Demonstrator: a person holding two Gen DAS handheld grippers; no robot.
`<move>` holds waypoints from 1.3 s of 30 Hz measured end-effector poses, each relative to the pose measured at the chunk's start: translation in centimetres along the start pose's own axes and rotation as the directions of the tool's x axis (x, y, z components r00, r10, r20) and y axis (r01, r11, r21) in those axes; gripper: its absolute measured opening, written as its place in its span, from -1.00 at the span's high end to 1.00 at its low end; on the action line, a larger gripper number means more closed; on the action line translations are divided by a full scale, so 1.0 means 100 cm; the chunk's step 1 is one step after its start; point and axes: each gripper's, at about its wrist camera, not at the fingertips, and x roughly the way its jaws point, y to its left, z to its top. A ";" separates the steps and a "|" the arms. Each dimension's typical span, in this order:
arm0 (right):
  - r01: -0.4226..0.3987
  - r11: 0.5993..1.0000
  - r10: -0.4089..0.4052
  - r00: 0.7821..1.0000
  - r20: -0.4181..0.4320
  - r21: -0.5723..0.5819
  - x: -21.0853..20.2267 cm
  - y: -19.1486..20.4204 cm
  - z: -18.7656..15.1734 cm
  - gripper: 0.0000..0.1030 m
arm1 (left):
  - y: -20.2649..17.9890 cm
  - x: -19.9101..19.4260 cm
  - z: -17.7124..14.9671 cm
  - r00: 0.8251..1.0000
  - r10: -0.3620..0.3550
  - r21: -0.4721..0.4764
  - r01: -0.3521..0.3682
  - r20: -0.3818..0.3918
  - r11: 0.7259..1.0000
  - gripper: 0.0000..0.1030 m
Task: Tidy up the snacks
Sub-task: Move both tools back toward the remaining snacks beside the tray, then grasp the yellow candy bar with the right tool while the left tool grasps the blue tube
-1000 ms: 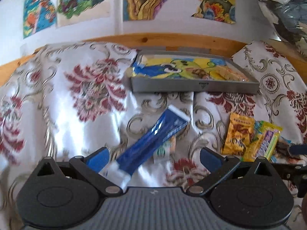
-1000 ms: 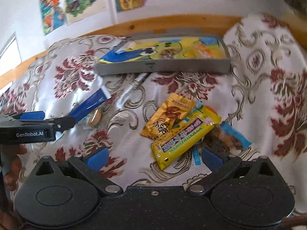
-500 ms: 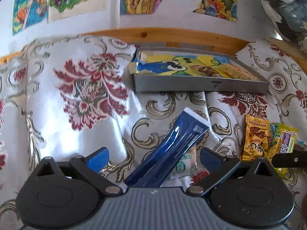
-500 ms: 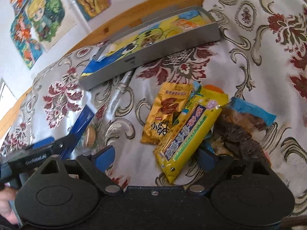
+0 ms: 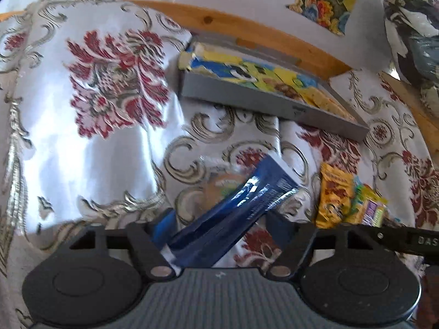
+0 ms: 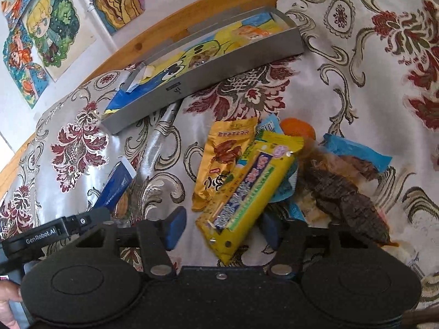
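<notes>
Left tool (image 5: 219, 226): spread wide, blue pads apart. A long dark blue snack pack (image 5: 233, 213) lies slantwise between the pads, near end at the tool's base, far end pointing ahead & right. Contact w/ either pad can't be told; it isn't clamped. Just under the pack's far half sits a small clear wrapped biscuit (image 5: 222, 186), blurred.

Right tool (image 6: 221, 226): also spread, not clamped on anything. The near end of a yellow snack bar (image 6: 244, 192) lies between its pads, running ahead & slightly right. Just left of the bar, touching it, an orange-gold packet (image 6: 222, 161). Ahead of the bar, partly under it, an orange round item (image 6: 297, 128) & a light blue wrapper (image 6: 356, 150). Right of the bar, a dark brown dried snack (image 6: 343, 200) in clear wrap.

Farther ahead of both tools: a shallow grey tray (image 5: 274, 102) (image 6: 219, 74) lined w/ a yellow & blue cartoon picture, resting on a shiny floral cloth (image 5: 90, 126) over the counter. Behind the tray, a wooden edge (image 5: 247, 30), then a white wall w/ colourful drawings (image 6: 52, 30).

A hand (image 6: 8, 307) shows at the right view's left edge, beside the left tool's body.
</notes>
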 end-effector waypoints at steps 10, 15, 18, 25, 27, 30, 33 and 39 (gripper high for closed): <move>0.006 1.000 -0.006 1.000 -0.006 0.028 0.001 -0.002 -0.001 0.39 | -0.023 0.004 -0.005 0.993 0.025 0.050 -0.020 -0.112 0.999 0.06; -0.006 1.000 0.006 1.000 -0.008 0.005 -0.001 0.003 -0.002 0.52 | -0.033 0.005 -0.007 0.984 0.011 -0.033 -0.018 -0.177 0.999 0.17; -0.020 0.999 0.019 1.000 -0.019 -0.032 -0.002 0.009 -0.003 0.56 | -0.034 0.006 -0.010 0.978 -0.014 -0.115 -0.010 -0.209 0.993 0.19; -0.002 0.973 -0.008 0.999 -0.040 -0.231 -0.008 0.035 -0.007 0.58 | -0.037 0.004 -0.016 0.972 -0.010 -0.167 -0.030 -0.233 0.986 0.21; 0.012 0.949 -0.024 0.999 -0.033 -0.316 -0.011 0.044 -0.011 0.59 | -0.039 0.003 -0.017 0.972 0.003 -0.157 -0.041 -0.234 0.987 0.21; 0.041 0.894 -0.051 0.999 -0.011 -0.446 -0.011 0.059 -0.020 0.59 | -0.042 0.003 -0.018 0.973 0.025 -0.131 -0.057 -0.230 0.990 0.20; 0.061 0.856 -0.060 0.998 0.018 -0.514 -0.010 0.067 -0.026 0.58 | -0.044 0.003 -0.019 0.973 0.044 -0.097 -0.068 -0.228 0.993 0.15; 0.059 0.796 -0.037 0.998 0.048 -0.602 -0.006 0.077 -0.035 0.58 | -0.044 -0.003 -0.021 0.973 0.061 -0.079 -0.080 -0.224 0.994 0.04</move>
